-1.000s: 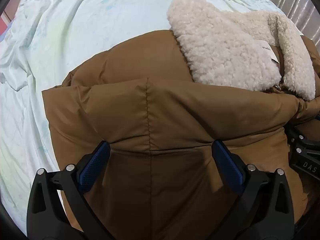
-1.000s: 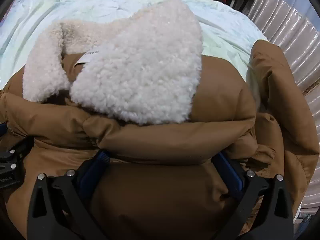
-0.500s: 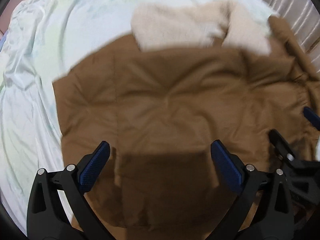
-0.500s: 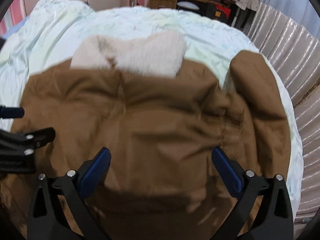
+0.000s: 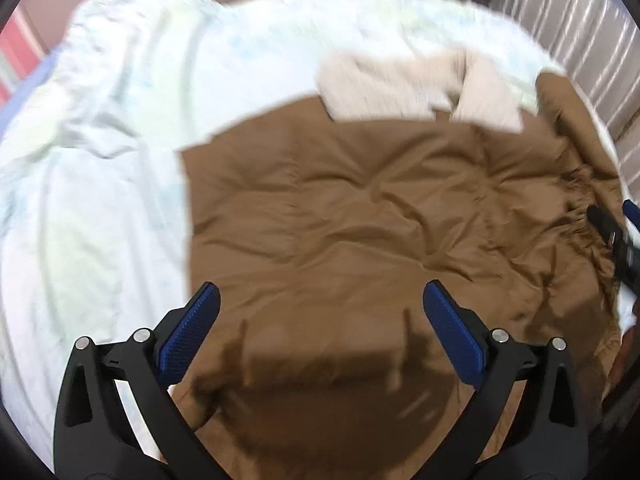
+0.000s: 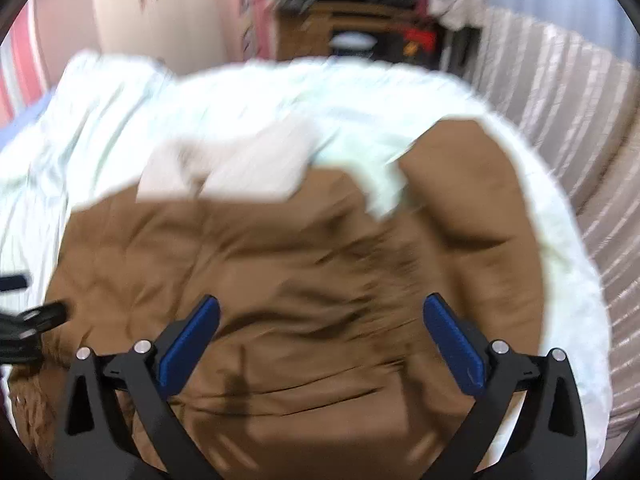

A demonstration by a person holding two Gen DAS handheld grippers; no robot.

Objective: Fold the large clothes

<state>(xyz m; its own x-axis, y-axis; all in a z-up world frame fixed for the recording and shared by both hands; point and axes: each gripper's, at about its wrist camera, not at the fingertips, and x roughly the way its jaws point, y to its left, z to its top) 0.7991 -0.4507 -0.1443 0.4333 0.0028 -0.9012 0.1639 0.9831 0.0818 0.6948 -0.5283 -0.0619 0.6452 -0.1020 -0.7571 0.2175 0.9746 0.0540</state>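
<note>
A brown padded coat point(image 5: 360, 232) lies folded on the bed, its cream fleece collar point(image 5: 400, 88) at the far end. It also shows in the right wrist view point(image 6: 300, 288), with the collar point(image 6: 240, 172) beyond and a brown sleeve point(image 6: 480, 208) lying out to the right. My left gripper point(image 5: 320, 320) is open and empty above the coat's near part. My right gripper point(image 6: 320, 332) is open and empty above the coat too. The right gripper shows at the right edge of the left wrist view point(image 5: 616, 236). Both views are blurred.
A pale green sheet point(image 5: 100, 200) covers the bed around the coat. A ribbed padded headboard point(image 6: 580, 140) runs along the right side. A wooden dresser point(image 6: 360, 28) stands past the bed's far end.
Both grippers have pulled back and up from the coat. The folded part they were against now lies flat over the coat body, and more of the bed and room shows.
</note>
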